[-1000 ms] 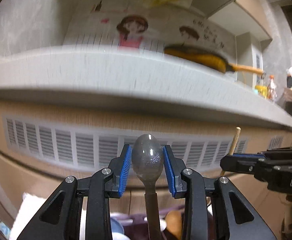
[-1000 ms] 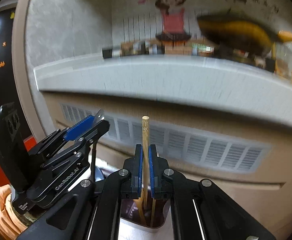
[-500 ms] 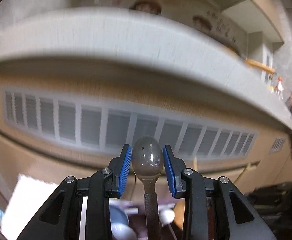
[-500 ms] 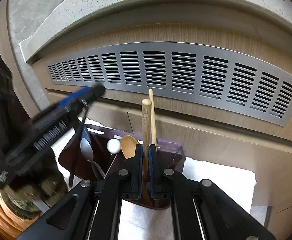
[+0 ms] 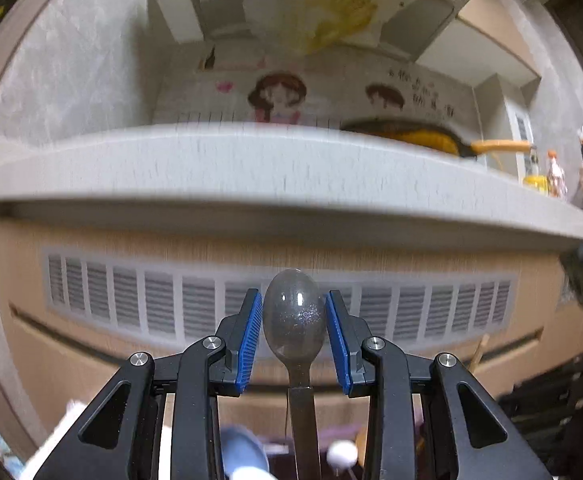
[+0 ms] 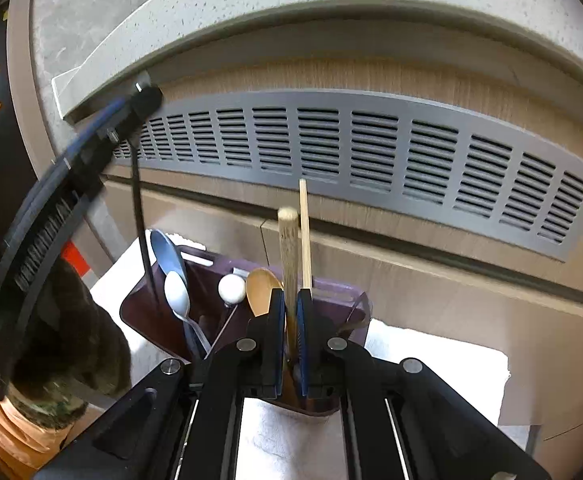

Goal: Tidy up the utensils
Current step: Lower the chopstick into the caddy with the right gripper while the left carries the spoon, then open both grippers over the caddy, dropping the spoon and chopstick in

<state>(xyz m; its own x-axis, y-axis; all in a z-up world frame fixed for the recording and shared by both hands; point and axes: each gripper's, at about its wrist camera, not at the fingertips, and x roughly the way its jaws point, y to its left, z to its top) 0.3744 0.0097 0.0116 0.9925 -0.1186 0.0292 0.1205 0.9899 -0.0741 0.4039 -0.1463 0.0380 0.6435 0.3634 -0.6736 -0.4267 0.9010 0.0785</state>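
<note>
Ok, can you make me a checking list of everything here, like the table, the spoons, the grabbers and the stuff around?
Surface: white cloth under the holder.
Job's things: dark purple utensil holder with metal spoons, wooden spoon, thin stick.
Clutter: white ball-topped utensil in the holder.
Grippers: left gripper shut on grey spoon; right gripper shut on wooden stick.
Cables: nothing seen.
Surroundings: grey counter ledge, vent grille, pan.

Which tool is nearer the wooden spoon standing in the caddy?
Right. The right tool sits just beside the wooden spoon, shut on a wooden stick. The left tool is higher, off to the left, holding a grey spoon.
</note>
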